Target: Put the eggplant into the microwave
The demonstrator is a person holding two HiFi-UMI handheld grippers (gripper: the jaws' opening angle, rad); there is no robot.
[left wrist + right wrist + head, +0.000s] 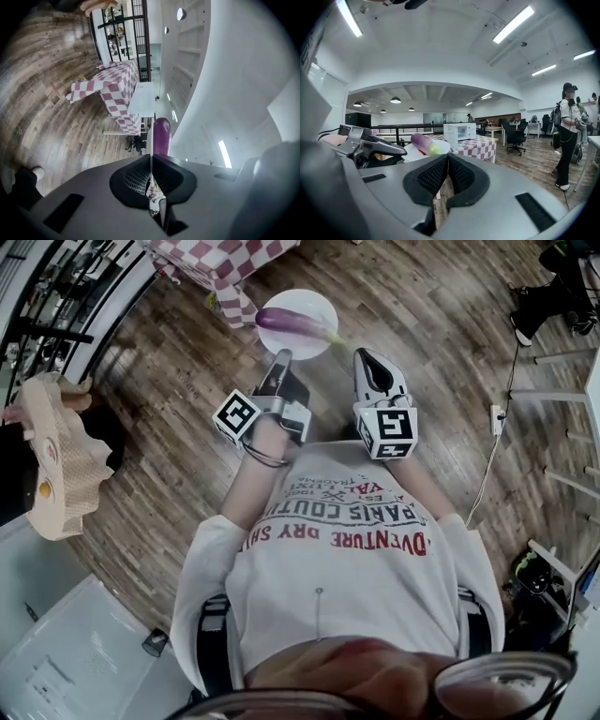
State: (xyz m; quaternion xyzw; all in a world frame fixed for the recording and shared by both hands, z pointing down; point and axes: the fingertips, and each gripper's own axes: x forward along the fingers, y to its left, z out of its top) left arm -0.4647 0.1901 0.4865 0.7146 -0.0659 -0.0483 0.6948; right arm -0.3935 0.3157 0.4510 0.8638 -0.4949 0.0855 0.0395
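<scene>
A purple eggplant (289, 322) with a green stem lies on a white plate (314, 301) held out over the wooden floor. My left gripper (281, 356) is shut on the plate's near rim. In the left gripper view the plate (150, 140) shows edge-on as a thin line between the closed jaws, with the eggplant (161, 135) beyond it. My right gripper (364, 354) hangs to the right of the plate, shut and empty. From the right gripper view (447, 158) the eggplant (423, 143), the plate (442, 146) and the left gripper (370, 145) appear to the left, and the white microwave (459, 131) stands far ahead.
The microwave sits on a table with a red-and-white checked cloth (482, 146), also ahead in the head view (225, 263). A person (568, 136) stands at the right beside office chairs (515, 136). Black railings (56, 306) run along the left.
</scene>
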